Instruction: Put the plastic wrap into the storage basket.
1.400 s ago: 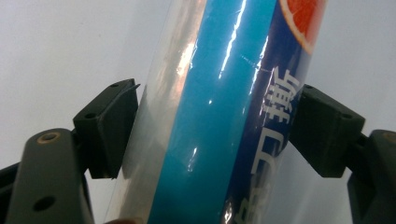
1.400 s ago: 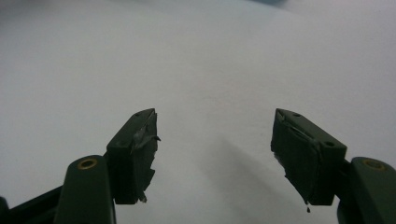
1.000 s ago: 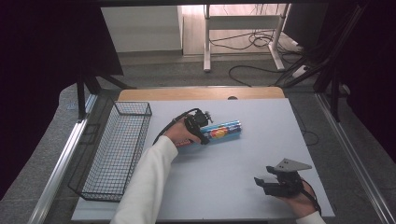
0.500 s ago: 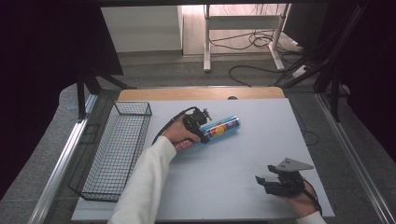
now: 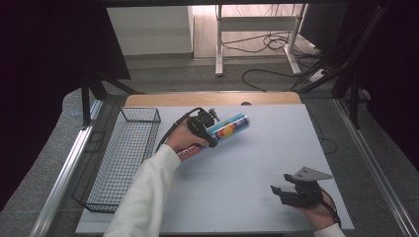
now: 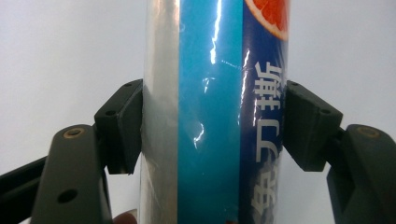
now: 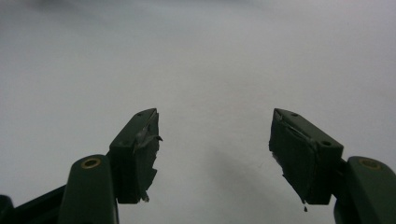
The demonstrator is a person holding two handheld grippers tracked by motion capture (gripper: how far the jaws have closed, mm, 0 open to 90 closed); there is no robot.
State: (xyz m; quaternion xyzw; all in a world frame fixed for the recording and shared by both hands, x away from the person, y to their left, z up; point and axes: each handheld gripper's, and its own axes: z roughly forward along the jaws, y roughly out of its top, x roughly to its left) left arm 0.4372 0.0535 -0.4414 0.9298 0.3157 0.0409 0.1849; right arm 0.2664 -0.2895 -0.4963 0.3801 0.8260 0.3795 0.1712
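A long blue tube-shaped pack [image 5: 228, 129] with fruit pictures and white print lies tilted over the white table, its right end higher. My left gripper [image 5: 203, 129] is shut on its middle. In the left gripper view both black pads [image 6: 122, 126] press against the sides of the blue pack [image 6: 215, 116], which fills the gap between them. My right gripper [image 5: 277, 192] rests near the table's front right, held in a hand, jaws apart. In the right gripper view my right gripper [image 7: 215, 149] stands open over bare white table with nothing between its pads.
A black wire basket [image 5: 126, 153] stands along the table's left edge, next to the left forearm in a white sleeve [image 5: 143, 197]. The white tabletop [image 5: 276, 143] stretches between the two grippers. A wooden strip [image 5: 212, 98] runs along the far edge.
The left gripper has lifted and turned the blue pack, so its right end now points up and away. The right gripper has stayed in place.
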